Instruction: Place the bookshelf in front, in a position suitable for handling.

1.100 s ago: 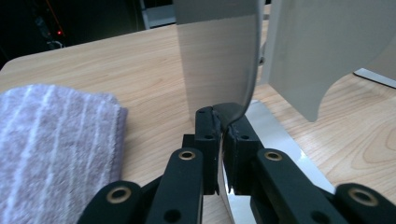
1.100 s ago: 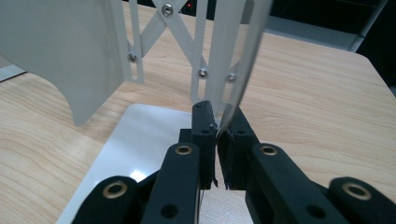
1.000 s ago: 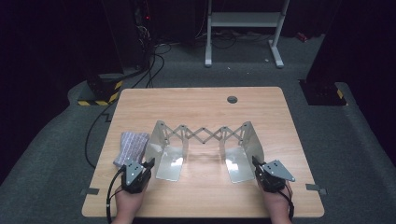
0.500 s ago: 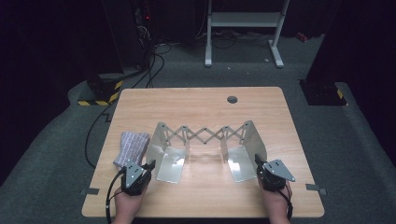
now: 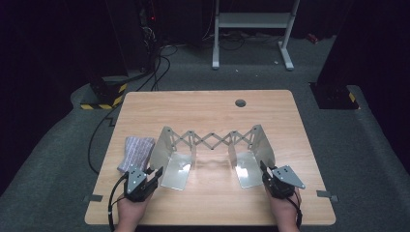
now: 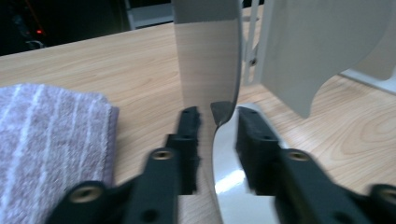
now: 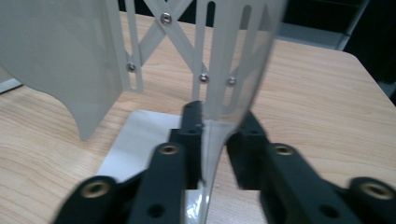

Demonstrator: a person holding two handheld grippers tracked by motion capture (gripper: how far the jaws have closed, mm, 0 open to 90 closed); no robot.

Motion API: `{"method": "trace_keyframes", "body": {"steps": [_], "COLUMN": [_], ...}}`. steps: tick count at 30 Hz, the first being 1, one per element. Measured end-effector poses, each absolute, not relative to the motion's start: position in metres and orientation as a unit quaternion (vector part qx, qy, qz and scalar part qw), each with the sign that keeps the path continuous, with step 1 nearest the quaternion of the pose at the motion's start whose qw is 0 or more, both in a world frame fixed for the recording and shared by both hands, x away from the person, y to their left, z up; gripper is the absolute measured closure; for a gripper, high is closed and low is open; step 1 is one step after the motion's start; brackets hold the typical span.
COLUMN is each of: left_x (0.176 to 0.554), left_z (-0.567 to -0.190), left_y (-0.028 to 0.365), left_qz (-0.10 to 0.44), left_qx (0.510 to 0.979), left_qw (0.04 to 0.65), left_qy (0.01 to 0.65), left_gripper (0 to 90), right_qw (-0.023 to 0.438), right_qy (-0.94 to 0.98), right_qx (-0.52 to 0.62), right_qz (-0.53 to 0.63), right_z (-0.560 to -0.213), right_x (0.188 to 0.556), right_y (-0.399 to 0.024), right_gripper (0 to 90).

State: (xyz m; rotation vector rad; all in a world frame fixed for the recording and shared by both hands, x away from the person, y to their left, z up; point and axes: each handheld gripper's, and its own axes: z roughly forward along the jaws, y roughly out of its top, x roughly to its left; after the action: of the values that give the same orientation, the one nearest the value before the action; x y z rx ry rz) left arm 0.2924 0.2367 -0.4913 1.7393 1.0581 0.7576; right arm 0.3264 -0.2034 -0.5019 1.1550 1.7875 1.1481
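Observation:
A folding metal rack [image 5: 212, 141] with a scissor lattice stands stretched out across the wooden table [image 5: 203, 106]. My left gripper [image 5: 155, 173] sits at the near edge of the rack's left end plate [image 5: 162, 150]. In the left gripper view that plate [image 6: 208, 60] stands between the jaws of the left gripper [image 6: 218, 113], with a gap beside it. My right gripper [image 5: 263, 169] is at the right end plate [image 5: 265, 145]. That plate's edge [image 7: 238, 56] runs between the parted jaws of the right gripper [image 7: 219, 112]. Both pairs of jaws have just been opening.
A folded purple striped towel [image 5: 137, 152] lies left of the rack, close to my left gripper; it is also in the left gripper view [image 6: 46, 135]. A round cable hole [image 5: 240, 103] is at the table's far side. Cables [image 5: 150, 72] and a white stand [image 5: 251, 29] are on the floor beyond.
Both hands and the rack stay where they were. The jaws of each gripper look a little more parted around the plate edges.

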Motion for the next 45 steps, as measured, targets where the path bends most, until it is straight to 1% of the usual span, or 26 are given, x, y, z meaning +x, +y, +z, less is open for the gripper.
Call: {"method": "trace_keyframes", "body": {"steps": [1, 2, 3, 5, 6, 7, 11, 14, 17, 19, 23, 24, 25, 26, 27, 29, 31, 33, 34, 35, 38, 39, 40, 43, 45], "left_x": [0.292, 0.292, 0.292, 0.290, 0.285, 0.285, 0.272, 0.262, 0.257, 0.259, 0.279, 0.291, 0.291, 0.301, 0.310, 0.323, 0.337, 0.346, 0.350, 0.353, 0.360, 0.363, 0.365, 0.371, 0.374], "left_z": [-0.488, -0.486, -0.483, -0.476, -0.468, -0.468, -0.443, -0.422, -0.410, -0.410, -0.431, -0.445, -0.445, -0.454, -0.460, -0.469, -0.479, -0.487, -0.491, -0.493, -0.504, -0.508, -0.511, -0.520, -0.524], "left_y": [0.237, 0.237, 0.238, 0.240, 0.243, 0.243, 0.254, 0.270, 0.287, 0.301, 0.330, 0.337, 0.337, 0.340, 0.342, 0.343, 0.341, 0.340, 0.340, 0.340, 0.336, 0.335, 0.334, 0.331, 0.333], "left_qz": [0.300, 0.295, 0.289, 0.277, 0.270, 0.270, 0.285, 0.296, 0.323, 0.341, 0.331, 0.329, 0.329, 0.321, 0.310, 0.297, 0.299, 0.309, 0.306, 0.303, 0.307, 0.301, 0.295, 0.291, 0.275], "left_qx": [0.711, 0.713, 0.714, 0.715, 0.713, 0.713, 0.700, 0.686, 0.669, 0.658, 0.654, 0.664, 0.664, 0.675, 0.684, 0.693, 0.699, 0.700, 0.704, 0.706, 0.720, 0.726, 0.733, 0.750, 0.747], "left_qw": [0.471, 0.473, 0.477, 0.486, 0.500, 0.500, 0.522, 0.539, 0.538, 0.526, 0.493, 0.469, 0.469, 0.449, 0.440, 0.422, 0.395, 0.374, 0.366, 0.362, 0.335, 0.322, 0.311, 0.278, 0.282], "left_qy": [0.427, 0.425, 0.423, 0.419, 0.411, 0.411, 0.395, 0.389, 0.398, 0.417, 0.468, 0.480, 0.480, 0.489, 0.492, 0.503, 0.515, 0.524, 0.526, 0.528, 0.524, 0.527, 0.528, 0.525, 0.536], "left_gripper": [58.3, 49.0, 49.0, 40.3, 38.1, 36.5, 35.6, 35.4, 36.5, 37.2, 35.2, 33.9, 33.2, 33.2, 29.5, 28.4, 25.2, 24.3, 22.8, 20.1, 20.2, 20.0, 18.1, 16.7, 15.3], "right_qw": [0.353, 0.350, 0.350, 0.350, 0.347, 0.346, 0.343, 0.345, 0.345, 0.344, 0.343, 0.342, 0.342, 0.342, 0.341, 0.341, 0.342, 0.342, 0.341, 0.340, 0.339, 0.339, 0.338, 0.339, 0.337], "right_qy": [0.692, 0.695, 0.695, 0.696, 0.696, 0.696, 0.696, 0.696, 0.695, 0.697, 0.700, 0.701, 0.701, 0.701, 0.702, 0.703, 0.701, 0.701, 0.702, 0.703, 0.705, 0.706, 0.707, 0.709, 0.709], "right_qx": [0.445, 0.442, 0.442, 0.441, 0.441, 0.441, 0.444, 0.443, 0.445, 0.445, 0.442, 0.443, 0.443, 0.443, 0.443, 0.443, 0.444, 0.444, 0.444, 0.444, 0.444, 0.444, 0.442, 0.441, 0.442], "right_qz": [0.445, 0.447, 0.447, 0.447, 0.447, 0.448, 0.449, 0.447, 0.447, 0.445, 0.444, 0.442, 0.442, 0.442, 0.440, 0.440, 0.441, 0.441, 0.440, 0.438, 0.437, 0.436, 0.436, 0.435, 0.434], "right_z": [-0.502, -0.503, -0.503, -0.505, -0.505, -0.505, -0.505, -0.505, -0.506, -0.507, -0.507, -0.508, -0.508, -0.508, -0.508, -0.508, -0.508, -0.508, -0.508, -0.509, -0.510, -0.511, -0.511, -0.511, -0.512], "right_x": [0.326, 0.326, 0.326, 0.326, 0.326, 0.327, 0.327, 0.326, 0.326, 0.327, 0.327, 0.327, 0.327, 0.327, 0.326, 0.325, 0.325, 0.325, 0.325, 0.325, 0.326, 0.326, 0.326, 0.325, 0.326], "right_y": [-0.203, -0.202, -0.202, -0.202, -0.202, -0.203, -0.204, -0.205, -0.206, -0.206, -0.204, -0.203, -0.203, -0.203, -0.203, -0.203, -0.203, -0.203, -0.203, -0.203, -0.202, -0.202, -0.201, -0.200, -0.201], "right_gripper": [66.2, 59.8, 59.8, 53.1, 51.7, 50.6, 48.2, 47.6, 47.4, 47.4, 47.2, 47.1, 47.1, 47.1, 47.1, 47.0, 46.8, 46.8, 46.8, 46.8, 46.8, 46.7, 46.6, 46.6, 46.4]}}
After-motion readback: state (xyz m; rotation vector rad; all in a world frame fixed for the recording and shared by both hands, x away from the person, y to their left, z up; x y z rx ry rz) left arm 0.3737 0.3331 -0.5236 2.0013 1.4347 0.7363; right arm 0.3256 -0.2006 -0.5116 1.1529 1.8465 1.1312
